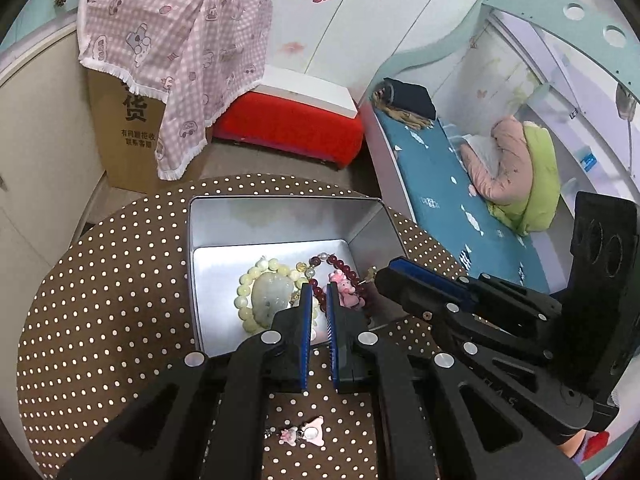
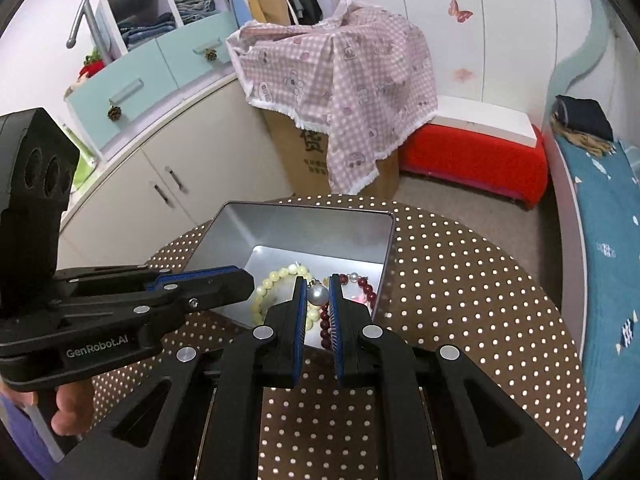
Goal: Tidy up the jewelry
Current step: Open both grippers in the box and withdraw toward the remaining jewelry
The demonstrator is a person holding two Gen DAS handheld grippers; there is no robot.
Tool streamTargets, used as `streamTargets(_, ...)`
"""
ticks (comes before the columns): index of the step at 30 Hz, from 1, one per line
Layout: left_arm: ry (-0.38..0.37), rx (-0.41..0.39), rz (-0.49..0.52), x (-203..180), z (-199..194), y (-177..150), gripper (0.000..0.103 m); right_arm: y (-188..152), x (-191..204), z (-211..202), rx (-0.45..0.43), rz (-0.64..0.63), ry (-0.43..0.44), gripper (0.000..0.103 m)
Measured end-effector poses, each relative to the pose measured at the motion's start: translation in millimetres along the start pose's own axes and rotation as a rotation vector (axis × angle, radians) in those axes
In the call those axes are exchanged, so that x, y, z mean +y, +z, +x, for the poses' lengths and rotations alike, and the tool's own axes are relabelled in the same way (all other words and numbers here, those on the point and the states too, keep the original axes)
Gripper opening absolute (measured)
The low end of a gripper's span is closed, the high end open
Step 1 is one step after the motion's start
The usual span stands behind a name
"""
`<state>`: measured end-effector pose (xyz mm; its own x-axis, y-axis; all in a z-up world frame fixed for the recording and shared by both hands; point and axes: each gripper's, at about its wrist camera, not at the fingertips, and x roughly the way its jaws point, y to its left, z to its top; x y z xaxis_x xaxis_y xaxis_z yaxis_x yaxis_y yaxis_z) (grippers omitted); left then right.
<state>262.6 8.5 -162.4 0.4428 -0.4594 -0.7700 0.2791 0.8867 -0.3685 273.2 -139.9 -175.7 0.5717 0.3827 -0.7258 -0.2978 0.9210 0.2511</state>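
Observation:
A silver metal box (image 1: 280,220) (image 2: 304,228) stands open on the brown dotted table. Inside lie a pale green bead bracelet with a jade pendant (image 1: 269,292) (image 2: 276,280), a dark red bead bracelet (image 1: 344,268) (image 2: 366,288) and a pink charm (image 1: 346,290). My right gripper (image 2: 318,290) is shut on a pearl earring (image 2: 318,295), held over the box's near edge. My left gripper (image 1: 319,292) is nearly closed and empty, hovering over the box's near side. A pink bear charm (image 1: 306,434) lies on the table beneath it.
The round table (image 1: 100,300) (image 2: 460,300) has brown cloth with white dots. Behind it stand a cardboard box under pink checked cloth (image 1: 176,60), a red stool (image 1: 292,124) and a bed with blue sheet (image 1: 460,184). White cabinets (image 2: 160,168) are at the left.

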Motion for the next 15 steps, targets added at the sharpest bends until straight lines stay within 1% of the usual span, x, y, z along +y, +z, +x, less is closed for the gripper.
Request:
streamTargets(6, 0.002, -0.012, -0.01, -1, -2, 0, 0.007, 0, 2, 0, -0.006, 0.0, -0.001, 0.012)
streamTargets(7, 0.002, -0.015, -0.012, 0, -4, 0, 0.011, 0, 1, -1, -0.009, -0.002, -0.003, 0.014)
streamTargets(8, 0.004, -0.018, -0.017, 1, -5, 0, 0.024, 0, 2, -2, -0.013, -0.004, -0.006, 0.014)
streamTargets(10, 0.005, -0.026, -0.029, 1, -9, -1, 0.037, -1, 4, -5, -0.019, -0.014, -0.014, 0.014)
streamTargets(13, 0.005, -0.049, -0.033, 1, -19, -1, 0.045, -1, 7, -12, -0.025, -0.022, -0.025, 0.014)
streamTargets(15, -0.001, -0.067, -0.027, 0, -27, -2, 0.046, -1, 9, -19, -0.034, -0.019, -0.023, 0.014)
